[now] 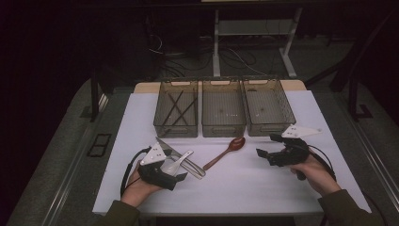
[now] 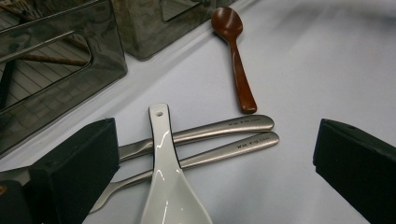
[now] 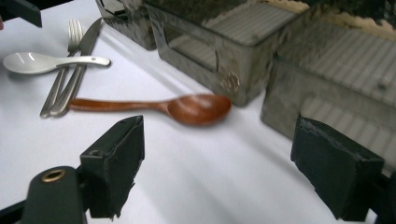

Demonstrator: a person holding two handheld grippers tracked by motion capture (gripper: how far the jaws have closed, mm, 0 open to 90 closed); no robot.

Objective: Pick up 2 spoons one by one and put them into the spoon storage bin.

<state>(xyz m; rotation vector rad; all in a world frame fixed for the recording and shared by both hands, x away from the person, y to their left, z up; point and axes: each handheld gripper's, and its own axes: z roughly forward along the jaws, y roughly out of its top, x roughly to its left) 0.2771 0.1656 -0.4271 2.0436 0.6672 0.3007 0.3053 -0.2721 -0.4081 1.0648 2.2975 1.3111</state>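
1. Nearest on the table (image 1: 244,183), the left hand-held gripper (image 1: 170,175) hovers over the cutlery pile with its jaws apart; in the left gripper view the white ceramic spoon (image 2: 168,182) lies between them, with no pad visibly pressing on it.
2. The right hand-held gripper (image 1: 264,153) is at the right, jaws wide apart and holding nothing, pointed toward the wooden spoon (image 1: 227,151).
3. Left to sort, as I judge it: four pieces lie loose on the table, namely one white ceramic spoon, one metal fork (image 3: 69,49), one metal knife (image 3: 83,56) and one wooden spoon. The white spoon lies across the two metal handles; the wooden spoon lies apart, just in front of the middle bin.
4. Farther off stand three dark bins (image 1: 223,113) in a row. The left one holds thin dark sticks, apparently chopsticks (image 1: 178,109), seemingly four; the middle and right bins look empty.
5. So the sorting seems early.
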